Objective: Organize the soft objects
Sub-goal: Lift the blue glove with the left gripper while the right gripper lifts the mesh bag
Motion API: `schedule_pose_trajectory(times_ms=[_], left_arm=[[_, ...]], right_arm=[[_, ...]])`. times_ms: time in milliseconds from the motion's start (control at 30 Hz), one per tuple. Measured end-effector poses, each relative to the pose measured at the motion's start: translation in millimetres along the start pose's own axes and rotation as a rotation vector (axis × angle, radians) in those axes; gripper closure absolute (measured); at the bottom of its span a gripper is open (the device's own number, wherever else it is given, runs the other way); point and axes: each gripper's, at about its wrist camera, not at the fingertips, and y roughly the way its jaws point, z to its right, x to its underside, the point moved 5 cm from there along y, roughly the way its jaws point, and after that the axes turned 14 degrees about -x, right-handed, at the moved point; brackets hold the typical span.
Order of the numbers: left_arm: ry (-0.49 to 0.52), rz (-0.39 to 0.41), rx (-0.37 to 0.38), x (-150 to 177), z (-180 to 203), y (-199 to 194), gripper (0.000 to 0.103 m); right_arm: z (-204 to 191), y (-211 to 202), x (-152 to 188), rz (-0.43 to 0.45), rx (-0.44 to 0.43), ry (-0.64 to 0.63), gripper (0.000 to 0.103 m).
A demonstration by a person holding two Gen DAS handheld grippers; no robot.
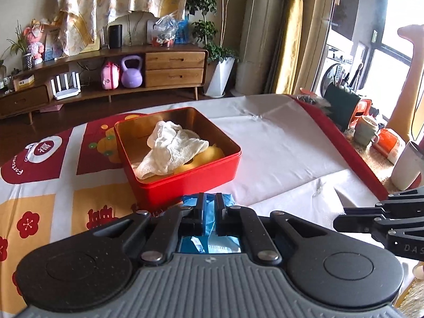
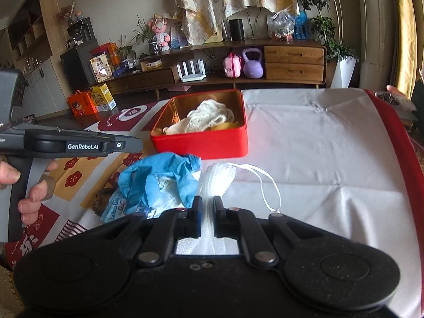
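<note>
The left gripper (image 1: pixel 210 213) pinches a limp blue crumpled glove (image 2: pixel 161 180); the right gripper (image 2: pixel 207 216) pinches a light white gauze pouch (image 2: pixel 216 180), likely best bunched mid-body.

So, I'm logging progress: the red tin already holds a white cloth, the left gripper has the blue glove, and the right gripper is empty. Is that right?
Not quite. The right gripper is not empty: its jaws are closed on a white mesh pouch with a string, as the right wrist view shows. The rest stands: the white cloth lies in the red tin, and the left gripper pinches the blue glove.
</note>
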Motion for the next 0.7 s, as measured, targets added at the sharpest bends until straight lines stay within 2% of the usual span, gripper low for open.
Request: schedule_pose_trajectory(times_ms=[100, 167, 200, 233, 267, 300, 367, 467, 700], left_arm=[[-0.024, -0.034, 0.012, 5, -3, 12, 0.095], [-0.019, -0.04, -0.007, 8, -4, 20, 0.09], [-0.014, -0.045, -0.017, 9, -4, 24, 0.08], [-0.012, -0.05, -0.023, 10, -5, 28, 0.063], [-0.013, -0.051, -0.027, 10, -5, 31, 0.049], [-0.015, -0.047, -0.033, 11, -6, 34, 0.028], [-0.013, -0.035, -0.036, 11, -6, 39, 0.026], [0.006, -0.064, -0.046, 10, -3, 55, 0.026], [0.104, -0.11, -0.04, 14, 13, 84, 0.027]], right_arm=[[3, 7, 7, -0.016, -0.01, 0.007, 0.096], [4, 11, 9, -0.025, -0.017, 0.009, 0.096], [4, 12, 11, -0.028, -0.022, 0.01, 0.096], [4, 13, 13, -0.03, -0.024, 0.011, 0.096], [4, 14, 14, -0.032, -0.026, 0.012, 0.096], [5, 16, 15, -0.034, -0.029, 0.014, 0.096], [8, 18, 17, -0.037, -0.029, 0.02, 0.096], [13, 21, 19, -0.044, -0.029, 0.031, 0.096], [24, 28, 25, -0.057, -0.028, 0.054, 0.096]])
